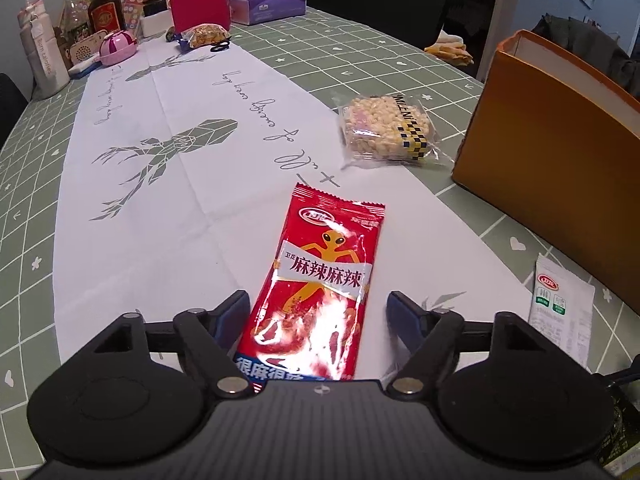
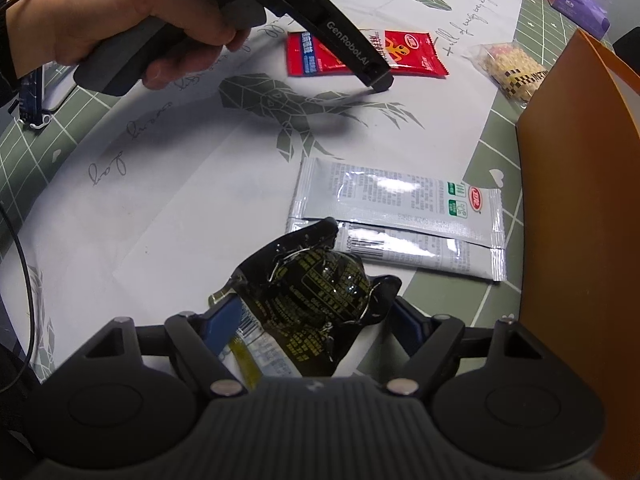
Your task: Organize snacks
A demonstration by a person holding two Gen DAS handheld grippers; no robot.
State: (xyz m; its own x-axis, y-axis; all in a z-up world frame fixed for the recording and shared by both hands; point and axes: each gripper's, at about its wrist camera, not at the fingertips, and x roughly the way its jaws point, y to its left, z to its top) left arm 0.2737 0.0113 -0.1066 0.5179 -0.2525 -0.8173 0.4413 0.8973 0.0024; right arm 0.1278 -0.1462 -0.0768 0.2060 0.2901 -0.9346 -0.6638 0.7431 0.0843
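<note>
A red spicy-snack packet (image 1: pixel 320 280) lies flat on the white runner between the open fingers of my left gripper (image 1: pixel 318 312); the pads are apart from it. It also shows in the right wrist view (image 2: pixel 404 56), under the left gripper. A black snack pouch (image 2: pixel 316 300) lies between the open fingers of my right gripper (image 2: pixel 316 320). Two silver packets (image 2: pixel 396 208) lie beyond it; one shows in the left wrist view (image 1: pixel 560 304). A clear bag of puffed-rice bars (image 1: pixel 386 130) lies by the orange box (image 1: pixel 560 184).
The orange box (image 2: pixel 580 200) stands open at the right on the green checked tablecloth (image 1: pixel 360 52). At the far end are a tissue box (image 1: pixel 268 2), a red box (image 1: pixel 200 8), a dark bottle (image 1: pixel 106 8) and another snack bag (image 1: pixel 206 34).
</note>
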